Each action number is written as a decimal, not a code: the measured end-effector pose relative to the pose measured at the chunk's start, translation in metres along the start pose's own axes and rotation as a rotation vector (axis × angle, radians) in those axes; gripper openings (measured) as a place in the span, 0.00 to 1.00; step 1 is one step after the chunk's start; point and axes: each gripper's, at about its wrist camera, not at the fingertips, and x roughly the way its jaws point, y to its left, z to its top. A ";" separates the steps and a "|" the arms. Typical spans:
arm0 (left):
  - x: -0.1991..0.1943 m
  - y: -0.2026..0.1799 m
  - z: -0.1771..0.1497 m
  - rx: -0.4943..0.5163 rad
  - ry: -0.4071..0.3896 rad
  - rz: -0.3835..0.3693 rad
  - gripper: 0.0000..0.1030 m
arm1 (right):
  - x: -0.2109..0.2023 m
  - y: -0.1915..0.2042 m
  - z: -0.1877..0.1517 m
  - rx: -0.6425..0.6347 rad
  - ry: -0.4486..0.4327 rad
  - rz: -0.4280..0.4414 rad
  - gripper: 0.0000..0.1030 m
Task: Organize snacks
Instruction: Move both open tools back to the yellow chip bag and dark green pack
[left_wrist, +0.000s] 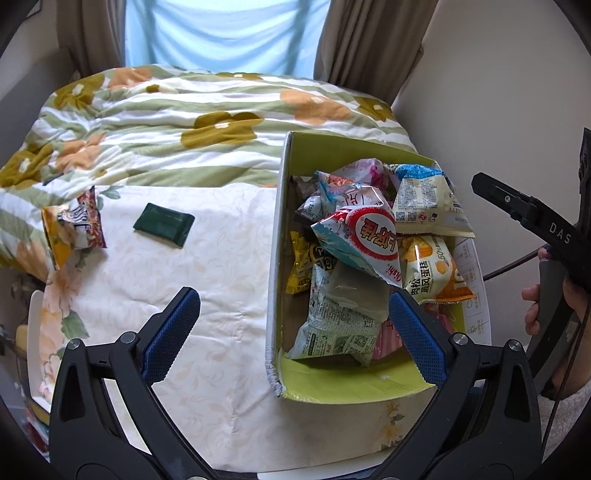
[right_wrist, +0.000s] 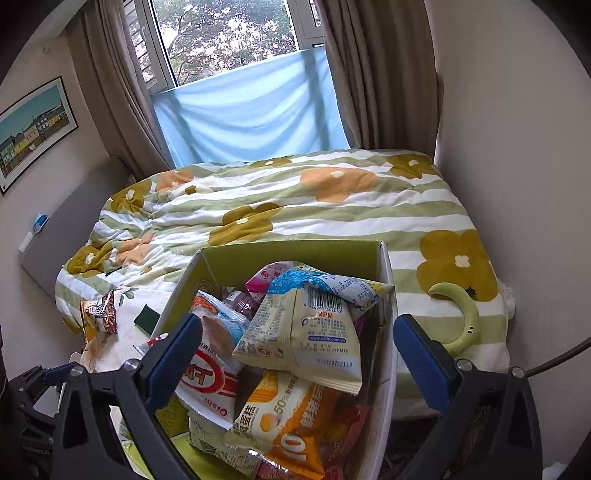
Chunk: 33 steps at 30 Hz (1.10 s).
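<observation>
A cardboard box (left_wrist: 281, 221) with a yellow-green inside stands on the bed, heaped with several snack packets. A red-and-white packet (left_wrist: 364, 240) lies on top, with a cream packet (left_wrist: 424, 203) behind it. My left gripper (left_wrist: 295, 332) hovers open over the box's near left corner, holding nothing. My right gripper (right_wrist: 299, 354) stands open above the box (right_wrist: 295, 254); the cream packet (right_wrist: 306, 332) lies between its fingers, untouched. Outside the box, a dark green packet (left_wrist: 164, 225) and a red-and-yellow packet (left_wrist: 74, 229) lie on the white sheet.
A flowered green-striped quilt (left_wrist: 207, 110) covers the far bed. A pale green ring (right_wrist: 461, 321) lies on it right of the box. A hand (left_wrist: 535, 306) holds the right gripper's handle at the right edge. Curtains, a blue cloth and walls close off the back.
</observation>
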 end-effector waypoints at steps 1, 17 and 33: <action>-0.005 0.002 -0.001 0.002 -0.008 0.004 0.99 | -0.008 0.005 0.000 -0.013 -0.009 -0.006 1.00; -0.080 0.115 -0.016 -0.091 -0.125 0.116 0.99 | -0.042 0.128 -0.002 -0.130 -0.056 0.122 1.00; -0.039 0.316 0.043 -0.165 -0.023 0.071 0.99 | 0.065 0.265 -0.005 -0.032 0.064 0.111 1.00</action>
